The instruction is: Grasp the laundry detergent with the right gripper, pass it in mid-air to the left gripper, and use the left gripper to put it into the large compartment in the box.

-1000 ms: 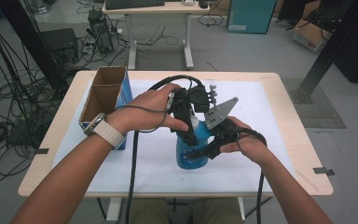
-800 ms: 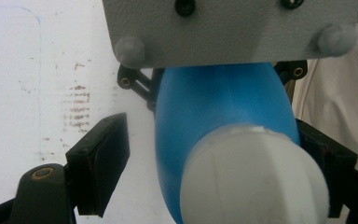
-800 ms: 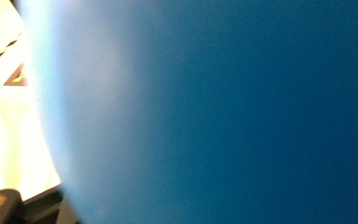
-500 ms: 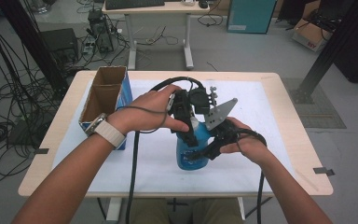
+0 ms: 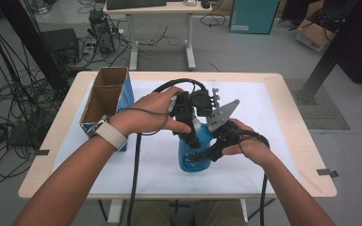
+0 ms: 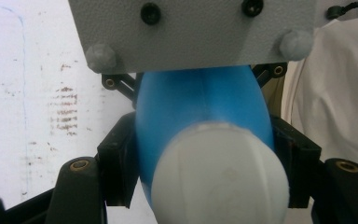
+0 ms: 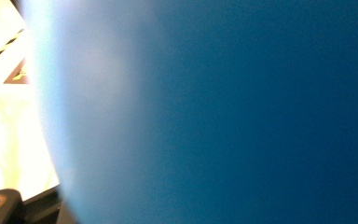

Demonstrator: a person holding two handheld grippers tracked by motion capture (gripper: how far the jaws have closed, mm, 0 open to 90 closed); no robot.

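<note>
Bottle (image 5: pixel 192 153), blue with a white cap (image 6: pixel 219 175), is being held upright on the white table (image 5: pixel 283 117) near its middle, its top being squeezed by the just-closed left gripper (image 5: pixel 194 123) and its body being gripped tight by the right gripper (image 5: pixel 207 153).

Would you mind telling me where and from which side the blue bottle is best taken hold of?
Probably at two places, as here. The blue bottle stands upright on the table, so the right hand-held gripper clamps its wide body level from the side to steady it. The left hand-held gripper, whose jaws have just been closing, comes from above onto the narrower upper part around the white cap.
</note>
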